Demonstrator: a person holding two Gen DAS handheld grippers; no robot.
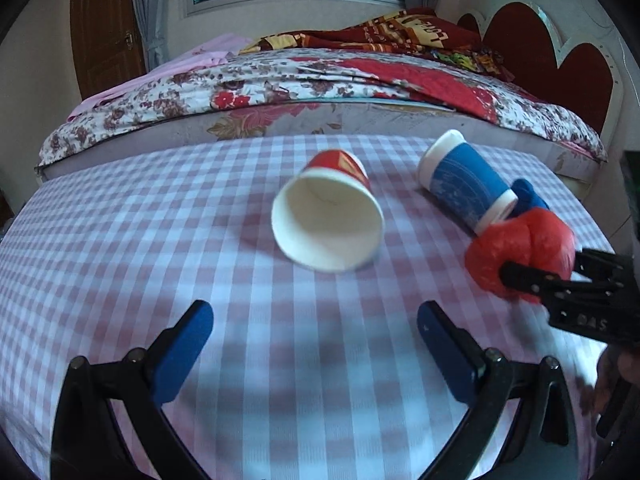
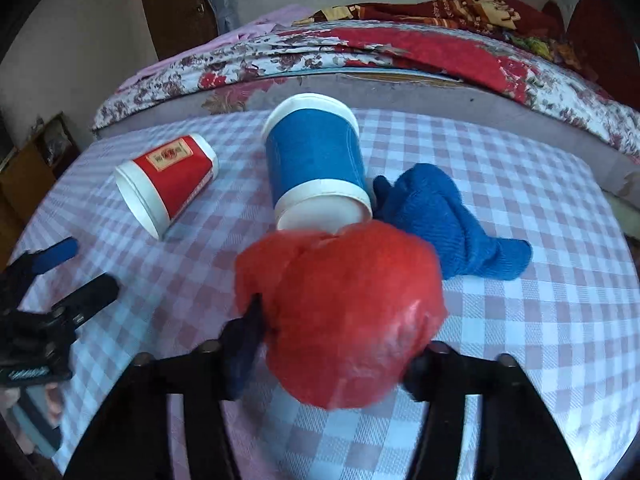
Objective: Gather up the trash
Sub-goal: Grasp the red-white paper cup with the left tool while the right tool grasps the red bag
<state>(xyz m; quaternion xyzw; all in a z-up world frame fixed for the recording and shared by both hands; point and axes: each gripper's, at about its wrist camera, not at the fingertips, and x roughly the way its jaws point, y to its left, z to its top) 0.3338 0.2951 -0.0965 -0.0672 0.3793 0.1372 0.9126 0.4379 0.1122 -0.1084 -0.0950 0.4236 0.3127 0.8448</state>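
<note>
On the checked tabletop (image 1: 120,240), the right hand-held gripper (image 2: 336,344) clamps a soft, light red plastic bag (image 2: 344,312); the left hand-held gripper (image 1: 316,340) gapes before a crushable red paper cup (image 1: 328,216), best pinched at its rim.

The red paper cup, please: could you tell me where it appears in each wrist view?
Left wrist view: the red paper cup lies on its side at centre, mouth toward the camera.
Right wrist view: upper left, left of the blue cup.
Shared landmark: the blue cup.
</note>
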